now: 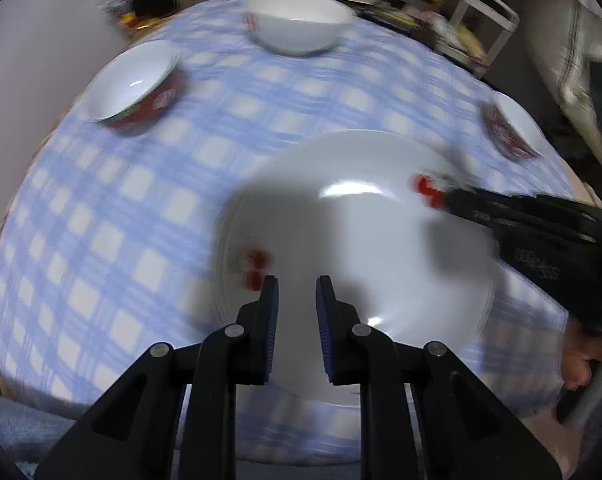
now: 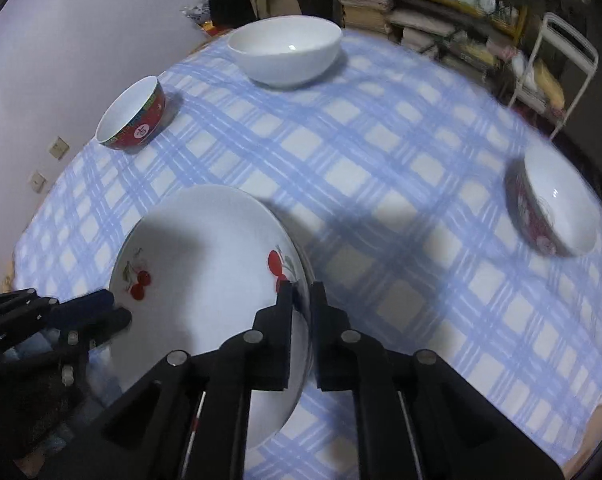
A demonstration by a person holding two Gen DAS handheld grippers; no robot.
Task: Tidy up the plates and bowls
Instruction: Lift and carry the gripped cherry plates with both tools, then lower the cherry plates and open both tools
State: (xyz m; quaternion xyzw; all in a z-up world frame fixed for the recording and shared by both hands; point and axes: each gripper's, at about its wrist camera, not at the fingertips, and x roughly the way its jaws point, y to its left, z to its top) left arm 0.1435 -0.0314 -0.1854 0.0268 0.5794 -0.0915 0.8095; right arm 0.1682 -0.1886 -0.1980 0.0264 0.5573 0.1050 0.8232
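A lived-in home: checked tablecloth (image 2: pixel 381 168) on a dining table, cluttered shelves (image 2: pixel 441 12) behind.

- Both views are dim indoor shots with a cool, bluish cast; light falls from overhead.
- Fisheye bending is strong: the table (image 2: pixel 381 168) bulges like a dome, and black lens corners frame each picture.
- The left wrist view is smeared by motion blur; the cloth checks streak, and the cherries on the plate (image 1: pixel 361 240) are doubled.
- The right wrist view is sharper, blurring only towards the right rim, where one bowl (image 2: pixel 557 208) is soft.
- A broad dark shadow lies across the plate in both views, and another darkens the cloth beside it.
- Small white glare spots sit on the plate and inside each bowl.
- The background shelves (image 2: pixel 453 8) are murky and out of focus.
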